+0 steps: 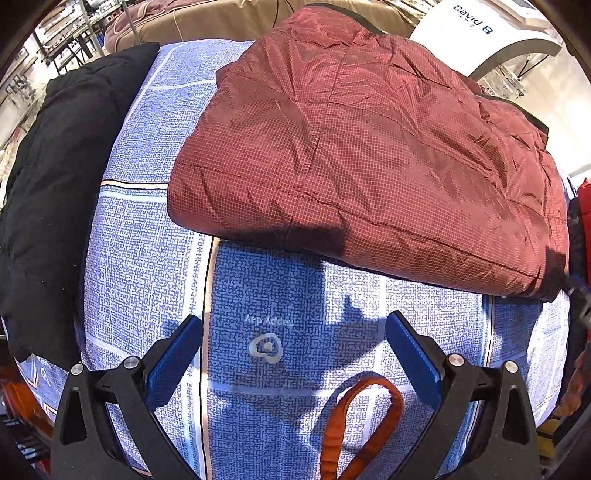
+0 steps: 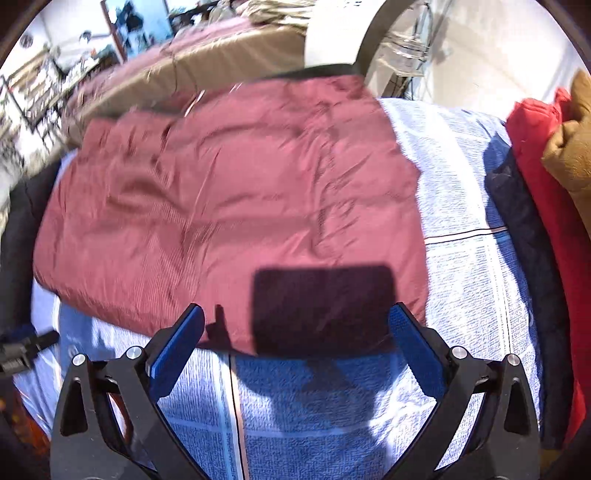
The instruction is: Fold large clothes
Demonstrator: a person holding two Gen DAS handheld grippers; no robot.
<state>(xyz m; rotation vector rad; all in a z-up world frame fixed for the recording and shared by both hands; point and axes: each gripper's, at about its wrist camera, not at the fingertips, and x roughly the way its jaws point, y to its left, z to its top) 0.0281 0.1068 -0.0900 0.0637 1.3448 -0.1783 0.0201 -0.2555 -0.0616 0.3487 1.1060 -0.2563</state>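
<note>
A folded maroon quilted jacket [image 1: 369, 147] lies flat on a bed covered by a blue-and-white patterned sheet [image 1: 155, 258], its near folded edge running across the bed just ahead of both grippers. The left gripper [image 1: 293, 332] hovers above bare sheet near the bed's front edge, its blue-padded fingers [image 1: 173, 362] spread wide and holding nothing; the jacket sits beyond the fingertips, apart from them and extending toward the right side of that view. An orange fabric loop [image 1: 365, 421] shows between the fingers, close to the camera, and a small white ring logo [image 1: 266, 348] is printed on the sheet beneath them. The right gripper [image 2: 295, 325] is likewise released, fingers wide apart and empty, poised over the jacket's near edge [image 2: 229, 206], where a dark rectangular shadow [image 2: 323, 308] falls across the maroon fabric; whether the fingertips touch the cloth cannot be told, and this view is blurred. A black garment [image 1: 55, 184] lies along the bed's left edge. At the right edge, a dark navy garment [image 2: 524, 236], a red garment [image 2: 543, 177] and a tan one [image 2: 572, 147] are heaped together. A beige sofa [image 1: 221, 18] stands beyond the far edge.
</note>
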